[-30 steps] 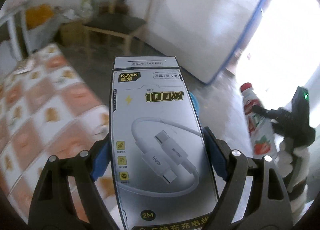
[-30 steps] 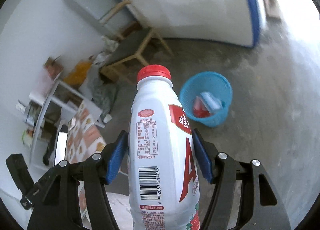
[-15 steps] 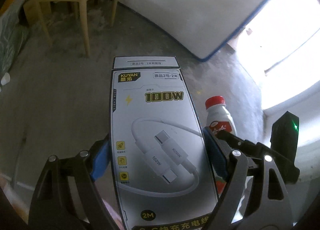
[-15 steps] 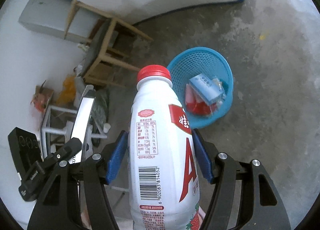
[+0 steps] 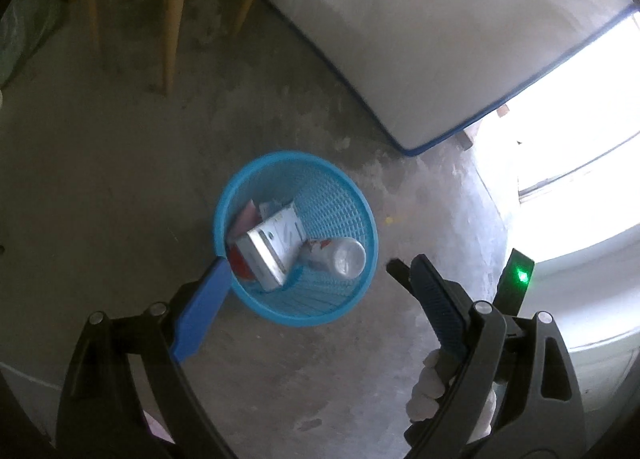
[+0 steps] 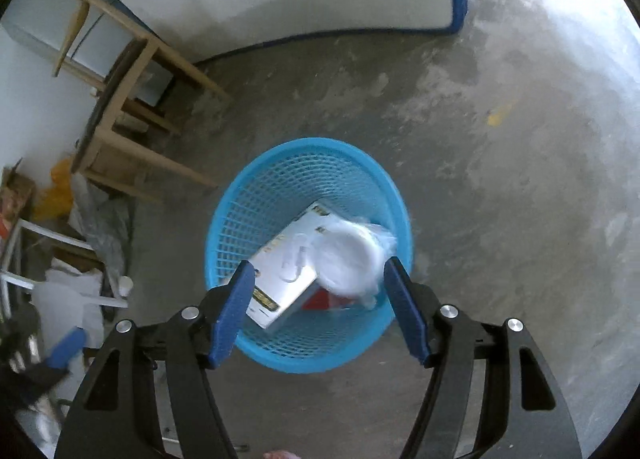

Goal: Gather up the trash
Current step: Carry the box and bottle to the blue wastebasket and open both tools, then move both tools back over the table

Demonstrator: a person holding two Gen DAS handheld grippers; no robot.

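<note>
Both grippers hang above the blue basket (image 5: 362, 211) on the concrete floor (image 5: 100, 187). The left gripper (image 5: 320, 287) has just been opening; its fingers stand wide with nothing between them. The right gripper (image 6: 320, 311) is also spread and empty. Inside the basket lie the cable box (image 6: 286, 259) and, beside it, the white bottle (image 6: 350, 255), bottom up. A wooden chair (image 6: 132, 99) stands well behind the basket.

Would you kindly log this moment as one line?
left tool: open, just widened, empty | right tool: open, empty | cable box, bottle: in blue basket
</note>
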